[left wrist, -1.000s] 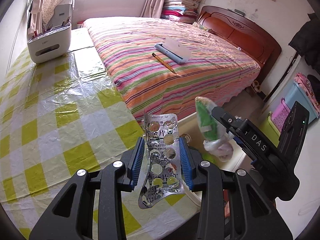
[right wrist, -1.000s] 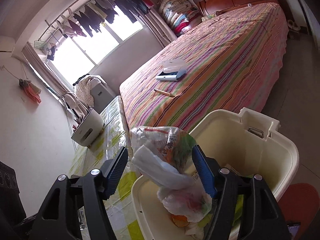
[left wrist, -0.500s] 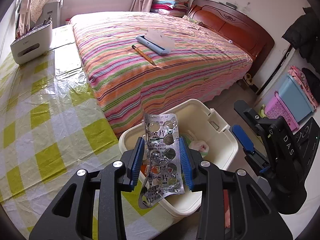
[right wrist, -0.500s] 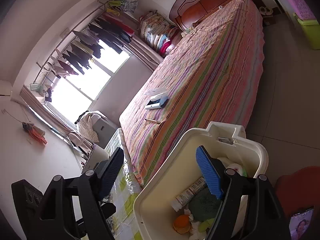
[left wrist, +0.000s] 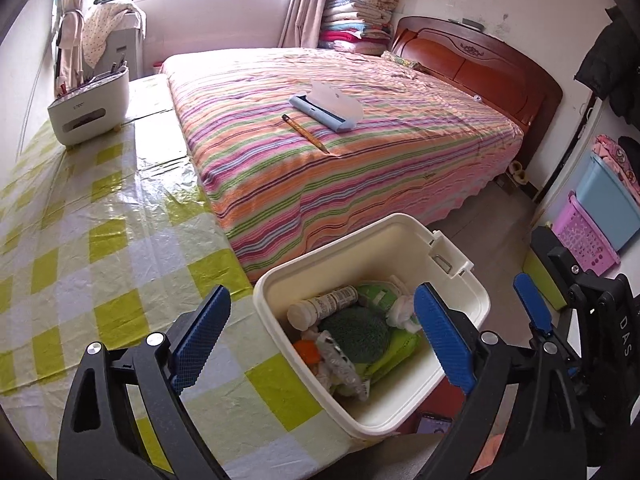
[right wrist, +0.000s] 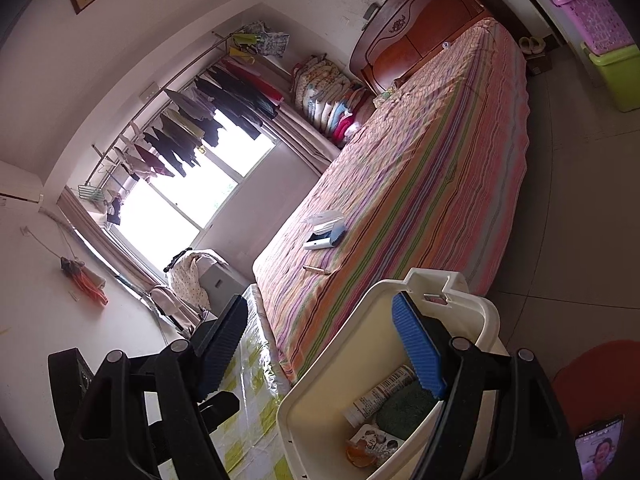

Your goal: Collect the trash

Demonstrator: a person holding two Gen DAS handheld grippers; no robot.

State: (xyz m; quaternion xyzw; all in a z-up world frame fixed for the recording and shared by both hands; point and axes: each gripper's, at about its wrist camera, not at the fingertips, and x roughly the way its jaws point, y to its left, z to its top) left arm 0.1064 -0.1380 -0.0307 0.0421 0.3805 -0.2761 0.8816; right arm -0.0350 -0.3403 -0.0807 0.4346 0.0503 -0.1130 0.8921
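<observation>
Two grippers, both empty, both at the white bin [left wrist: 372,364]. Left wrist view: left gripper [left wrist: 320,336] hangs over the bin's near rim with jaws spread wide, nothing between the pads; they have just been opening, and the foil blister pack [left wrist: 340,364] they pinched a second ago now lies inside the bin on top of the pile, so the drop looks done. Also in the bin: a white bottle [left wrist: 320,306] on its side, a dark green scrub pad [left wrist: 354,334], something orange [left wrist: 307,350], green wrapper and crumpled plastic toward the far wall. Bin sits just past the edge of the yellow checked table [left wrist: 100,240], low beside it, probably so trash can go straight off the table edge into it. Right gripper [left wrist: 532,312] shows at the bin's right, off its rim, jaws apart and empty. Table near the bin shows no more loose trash in this view; a white organiser [left wrist: 88,110] stands at its far end, well away from the bin. Right wrist view: right gripper [right wrist: 320,344] rolled sideways, aimed across the bin [right wrist: 488,320] toward the striped bed [right wrist: 420,180], jaws moderately wide, nothing held; the plastic bag it carried a second ago is gone from its jaws. Bottle [right wrist: 380,394] and green pad [right wrist: 404,410] visible in the bin below its blue pad. Pencil and blue case lie on the bed beyond the bin, untouched; can't tell if they count as trash.
</observation>
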